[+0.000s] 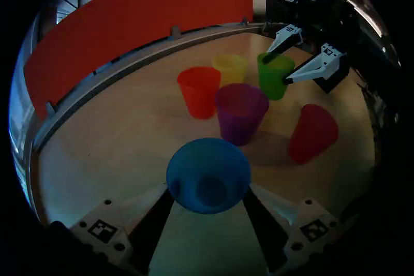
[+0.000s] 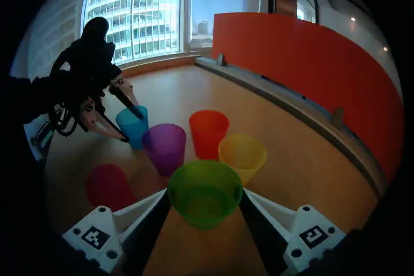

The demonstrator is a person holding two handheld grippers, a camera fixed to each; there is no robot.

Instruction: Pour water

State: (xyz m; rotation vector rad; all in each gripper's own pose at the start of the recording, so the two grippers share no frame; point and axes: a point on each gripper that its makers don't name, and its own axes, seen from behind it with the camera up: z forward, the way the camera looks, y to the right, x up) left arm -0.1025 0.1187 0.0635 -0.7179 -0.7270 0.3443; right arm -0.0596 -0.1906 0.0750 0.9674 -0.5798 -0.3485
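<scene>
Cups cluster on the wooden table (image 1: pixel 119 136): orange cup (image 1: pixel 199 91), yellow cup (image 1: pixel 230 68), purple cup (image 1: pixel 240 112), then an upturned red cup (image 1: pixel 313 133). Left gripper (image 1: pixel 208 194) clamps the blue cup (image 1: pixel 208 172), just before the purple one. Right gripper (image 2: pixel 204 199) squeezes the green cup (image 2: pixel 204 185) between both fingers, beside the yellow cup.

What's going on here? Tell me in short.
A person works two tongs at a wooden table. The left tongs grip a blue cup and the right tongs grip a green cup. Both cups are upright and nothing is pouring. A purple cup, orange cup, yellow cup and red cup stand nearby.
</scene>
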